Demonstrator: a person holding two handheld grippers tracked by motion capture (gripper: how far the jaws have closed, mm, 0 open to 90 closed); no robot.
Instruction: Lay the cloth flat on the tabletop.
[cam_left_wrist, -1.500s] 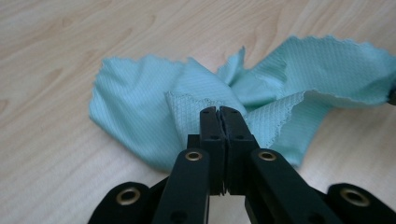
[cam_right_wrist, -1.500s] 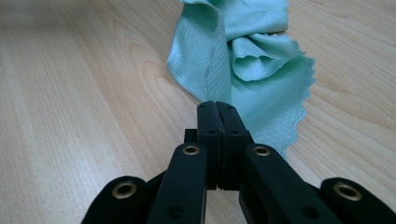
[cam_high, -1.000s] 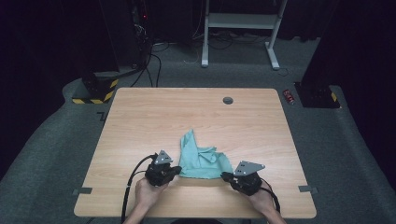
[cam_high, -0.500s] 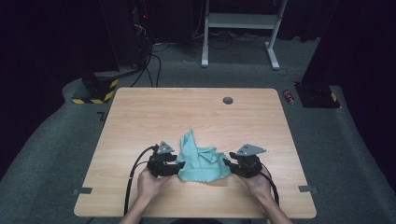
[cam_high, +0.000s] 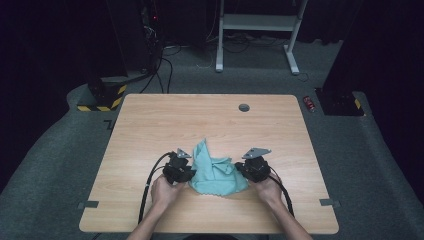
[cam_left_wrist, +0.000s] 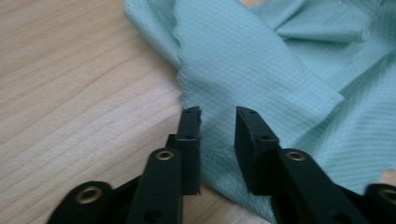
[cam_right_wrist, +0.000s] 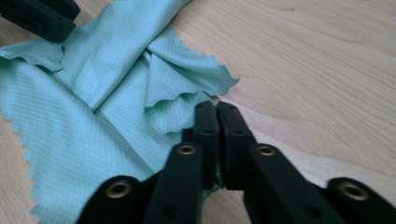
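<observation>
A crumpled teal cloth (cam_high: 215, 172) lies on the wooden table (cam_high: 200, 120) near the front edge, between the two hand-held grippers. My left gripper (cam_high: 187, 173) is at the cloth's left edge. In the left gripper view its jaws (cam_left_wrist: 217, 114) stand a little apart over the cloth (cam_left_wrist: 261, 60); they have just been closing, and the pads do not press it. My right gripper (cam_high: 243, 174) is at the cloth's right edge. In the right gripper view its jaws (cam_right_wrist: 217, 108) have just closed and pinch the hem of the cloth (cam_right_wrist: 93, 116).
A round cable hole (cam_high: 244, 107) sits near the table's far edge. Behind the table stand a white desk frame (cam_high: 255, 22), a yellow-and-black striped base (cam_high: 100, 97) and a red can (cam_high: 310, 103) on the floor. The left gripper's tip (cam_right_wrist: 37, 16) shows far off in the right gripper view.
Both hands have slid away from the front edge along the sides of the cloth. The cloth has bunched slightly between them.
</observation>
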